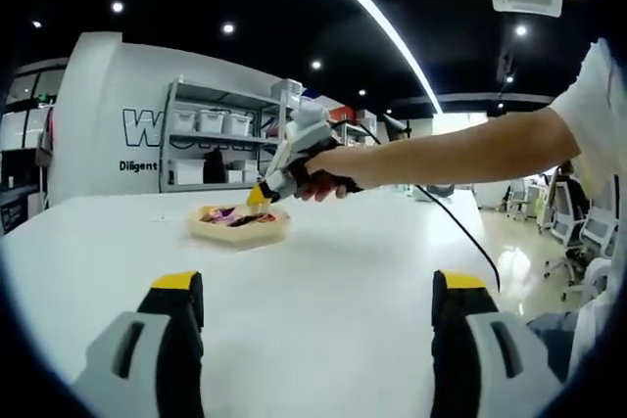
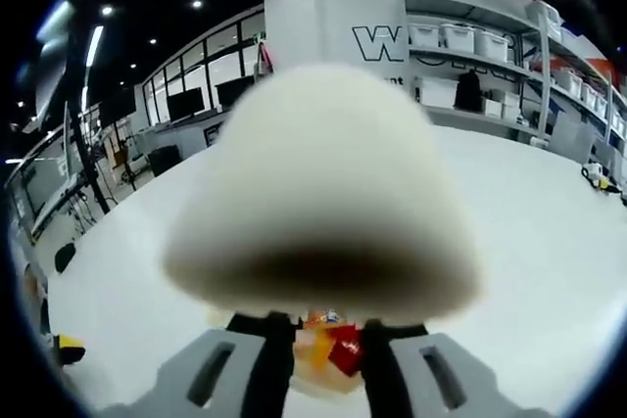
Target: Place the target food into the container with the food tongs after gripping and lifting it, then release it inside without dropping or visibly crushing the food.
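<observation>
White bun (image 2: 318, 193) gripped in right gripper (image 2: 328, 335) blocks its view (left gripper (image 1: 315, 305) fingers open).

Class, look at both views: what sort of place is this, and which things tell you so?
Probably an office-style workshop or lab: shelving with white storage bins, a large white table, and office chairs at the far side.

In the left gripper view, the container (image 1: 241, 224) sits on the table (image 1: 343, 310), ahead of and well apart from the left gripper (image 1: 318, 291); the right gripper (image 1: 263, 193) hangs just above the container's far rim, and shelving (image 1: 220, 144) stands behind the table. In the right gripper view, the bun (image 2: 323, 203) lies just ahead of the right gripper (image 2: 328, 340), above the container (image 2: 328, 359).
</observation>
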Available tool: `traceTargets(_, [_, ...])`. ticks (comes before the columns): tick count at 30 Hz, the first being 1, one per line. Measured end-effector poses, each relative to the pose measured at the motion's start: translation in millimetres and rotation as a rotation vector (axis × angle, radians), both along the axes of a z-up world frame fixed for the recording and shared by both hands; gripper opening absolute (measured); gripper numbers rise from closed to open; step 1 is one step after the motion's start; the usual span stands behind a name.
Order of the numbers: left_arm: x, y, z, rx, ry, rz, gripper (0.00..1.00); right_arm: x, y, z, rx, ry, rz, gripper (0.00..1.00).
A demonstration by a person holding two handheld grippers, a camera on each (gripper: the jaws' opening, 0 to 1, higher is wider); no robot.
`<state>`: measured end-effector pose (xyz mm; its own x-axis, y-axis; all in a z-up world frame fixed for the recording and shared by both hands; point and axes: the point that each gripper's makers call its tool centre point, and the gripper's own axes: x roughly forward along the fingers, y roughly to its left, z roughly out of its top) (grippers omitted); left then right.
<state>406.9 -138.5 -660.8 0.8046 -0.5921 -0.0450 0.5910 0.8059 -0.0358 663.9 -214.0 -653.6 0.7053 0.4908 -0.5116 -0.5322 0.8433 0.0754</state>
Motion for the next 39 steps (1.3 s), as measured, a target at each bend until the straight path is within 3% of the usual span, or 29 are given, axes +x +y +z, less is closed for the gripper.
traceTargets(13, [-0.5, -2.5, -1.3, 0.003, 0.011, -0.009, 0.96, -22.0, -21.6, 16.1, 0.089, -0.001, 0.023, 0.18])
traceTargets(19, [-0.9, -3.1, -1.7, 0.0, 0.018, -0.005, 0.96, -44.0, -31.4, 24.2, 0.116, -0.02, 0.053, 0.18])
traceTargets(26, [-1.5, -4.7, -4.1, 0.009, 0.028, -0.01, 0.96, -77.6, -47.1, 28.8, 0.144, -0.046, 0.093, 0.19])
traceTargets(35, [-2.8, -5.1, -5.0, 0.003, 0.037, -0.014, 0.96, -130.8, -61.8, 16.8, 0.109, -0.082, 0.16, 0.19])
traceTargets(39, [-3.6, -5.3, -5.3, 0.003, 0.038, -0.016, 0.96, -149.6, -60.7, 17.4, 0.141, -0.056, 0.176, 0.19])
